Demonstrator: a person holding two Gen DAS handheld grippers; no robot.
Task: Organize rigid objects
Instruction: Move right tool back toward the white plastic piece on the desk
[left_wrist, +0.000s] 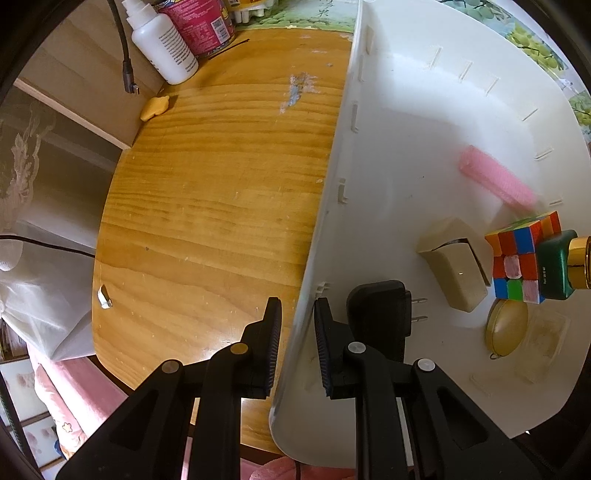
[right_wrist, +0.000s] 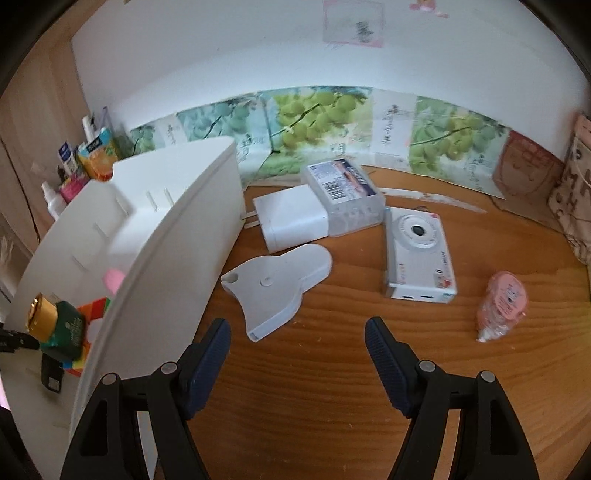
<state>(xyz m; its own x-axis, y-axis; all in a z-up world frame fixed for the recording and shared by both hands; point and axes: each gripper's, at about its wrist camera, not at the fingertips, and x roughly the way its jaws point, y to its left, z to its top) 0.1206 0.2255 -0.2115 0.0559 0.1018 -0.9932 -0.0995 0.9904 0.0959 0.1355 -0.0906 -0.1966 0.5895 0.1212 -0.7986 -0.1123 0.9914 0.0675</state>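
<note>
My left gripper (left_wrist: 297, 308) points straight down and is shut on the near wall of the white bin (left_wrist: 406, 122), one finger outside and one inside. In the bin lie a pink roller (left_wrist: 496, 181), a colour cube (left_wrist: 517, 266), a green bottle with a gold cap (left_wrist: 557, 264), a beige case (left_wrist: 456, 266), a black plug (left_wrist: 380, 314) and a gold tin (left_wrist: 508, 328). My right gripper (right_wrist: 297, 325) hangs open over the wooden table with nothing between its fingers. Beyond it lie a flat white plastic piece (right_wrist: 273, 284), a white charger (right_wrist: 291, 218), a clear labelled box (right_wrist: 343, 195), a white camera (right_wrist: 417, 254) and a pink packet (right_wrist: 502, 302).
The bin (right_wrist: 177, 258) stands left of the right gripper. A white bottle (left_wrist: 162, 40), a pink can (left_wrist: 199, 22), a hanging cable (left_wrist: 127, 70) and a yellow eraser (left_wrist: 155, 107) sit at the table's far left. Grape-print boards (right_wrist: 317, 125) line the back wall.
</note>
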